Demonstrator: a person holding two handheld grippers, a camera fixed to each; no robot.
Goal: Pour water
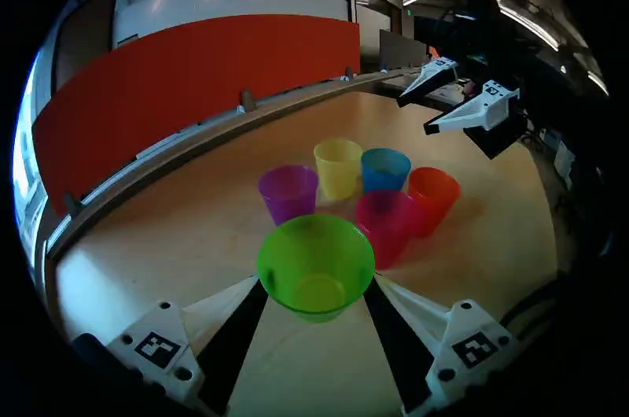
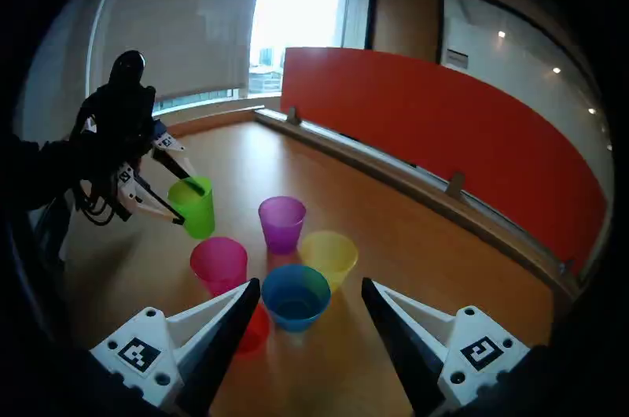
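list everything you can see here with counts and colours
green cup: 1, translucent green, between the left tongs' fingers
purple cup: 1, purple, on the table just beyond the green cup
yellow cup: 1, yellow, in the cluster next to the purple cup
blue cup: 1, blue, next to the yellow cup
pink cup: 1, pink, in front of the blue cup
orange cup: 1, orange-red, beside the pink cup
table: 1, light wood, under the cups
partition: 1, red, along the table's far edge
window: 1, bright, past the partition
sleeve: 1, dark, behind the left tongs
left tongs: 1, white and black, closed on the green cup
right tongs: 1, white and black, open, raised beyond the cluster
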